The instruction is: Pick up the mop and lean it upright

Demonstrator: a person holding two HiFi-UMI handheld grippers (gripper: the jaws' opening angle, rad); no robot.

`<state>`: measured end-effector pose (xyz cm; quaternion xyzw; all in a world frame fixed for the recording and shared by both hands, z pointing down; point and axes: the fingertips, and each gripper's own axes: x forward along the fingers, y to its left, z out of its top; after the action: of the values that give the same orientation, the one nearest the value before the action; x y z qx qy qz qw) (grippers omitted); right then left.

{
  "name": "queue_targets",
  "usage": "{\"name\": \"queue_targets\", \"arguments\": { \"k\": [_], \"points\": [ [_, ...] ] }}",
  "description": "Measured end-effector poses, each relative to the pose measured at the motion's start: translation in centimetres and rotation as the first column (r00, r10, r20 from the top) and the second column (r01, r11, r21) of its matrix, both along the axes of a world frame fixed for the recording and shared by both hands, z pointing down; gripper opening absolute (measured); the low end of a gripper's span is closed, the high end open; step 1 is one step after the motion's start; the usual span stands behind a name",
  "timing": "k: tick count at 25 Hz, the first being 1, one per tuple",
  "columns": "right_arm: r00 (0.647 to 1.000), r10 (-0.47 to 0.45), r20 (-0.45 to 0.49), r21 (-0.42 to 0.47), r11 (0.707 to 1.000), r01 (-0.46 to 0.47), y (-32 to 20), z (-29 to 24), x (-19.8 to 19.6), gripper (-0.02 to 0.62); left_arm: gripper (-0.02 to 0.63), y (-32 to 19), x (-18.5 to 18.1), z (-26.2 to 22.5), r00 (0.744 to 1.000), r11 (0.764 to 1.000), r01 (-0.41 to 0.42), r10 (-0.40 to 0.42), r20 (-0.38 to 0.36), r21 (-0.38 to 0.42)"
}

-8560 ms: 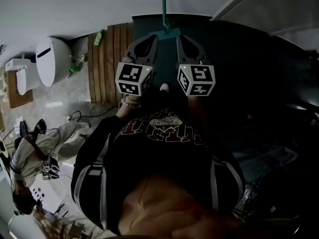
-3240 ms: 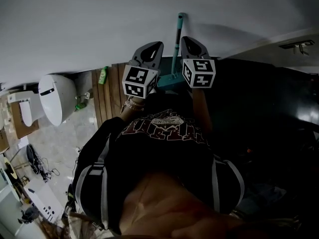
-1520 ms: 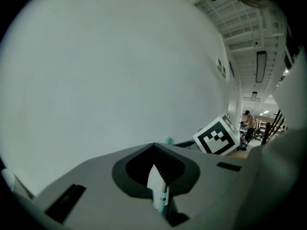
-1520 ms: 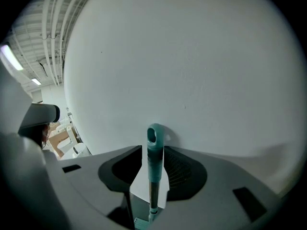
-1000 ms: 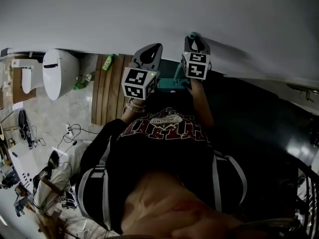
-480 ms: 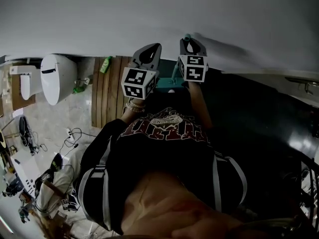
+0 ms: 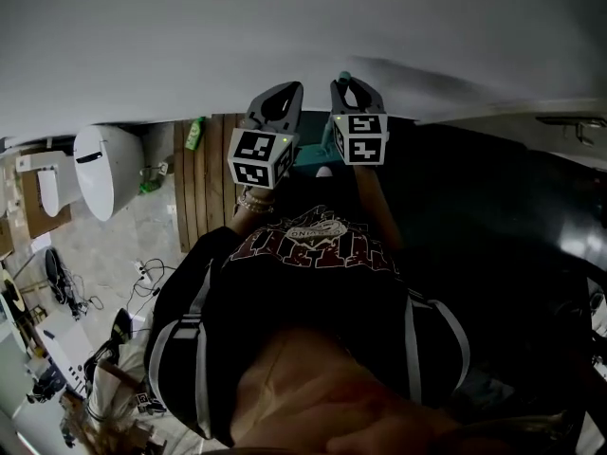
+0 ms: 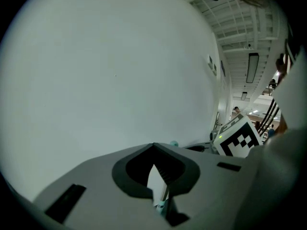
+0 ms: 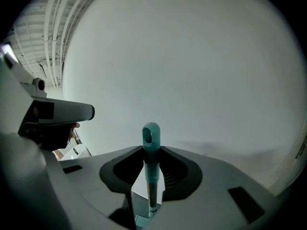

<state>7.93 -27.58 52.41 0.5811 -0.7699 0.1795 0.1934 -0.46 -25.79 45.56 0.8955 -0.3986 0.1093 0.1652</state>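
Observation:
The mop has a teal handle with a loop at its top, and it stands upright against the white wall. Its teal head shows low between my two grippers in the head view. My right gripper is open around the handle's top, and the pads stand off the handle on both sides. In the right gripper view the handle rises through the middle of the gap. My left gripper hangs just left of the mop, open by a narrow gap. Through that gap in the left gripper view, the mop's metal pole shows lower down.
A white toilet stands at the left, beside a wooden slatted mat with a green bottle at its far end. Cables and clutter lie on the pale floor at lower left. A dark floor spreads to the right.
My right gripper and the top of the mop handle have drifted a little left, closer to the left gripper. The left gripper has hardly moved.

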Motion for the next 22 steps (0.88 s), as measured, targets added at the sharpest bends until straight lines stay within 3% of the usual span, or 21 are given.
{"name": "queue_targets", "arguments": {
  "k": [22],
  "points": [
    [0.999, -0.037, -0.004, 0.010, 0.999, 0.037, 7.0, -1.3, -0.5, 0.115, 0.040, 3.4, 2.5, -0.3, 0.998, 0.998, -0.069, 0.069, -0.015, -0.001]
  ]
}}
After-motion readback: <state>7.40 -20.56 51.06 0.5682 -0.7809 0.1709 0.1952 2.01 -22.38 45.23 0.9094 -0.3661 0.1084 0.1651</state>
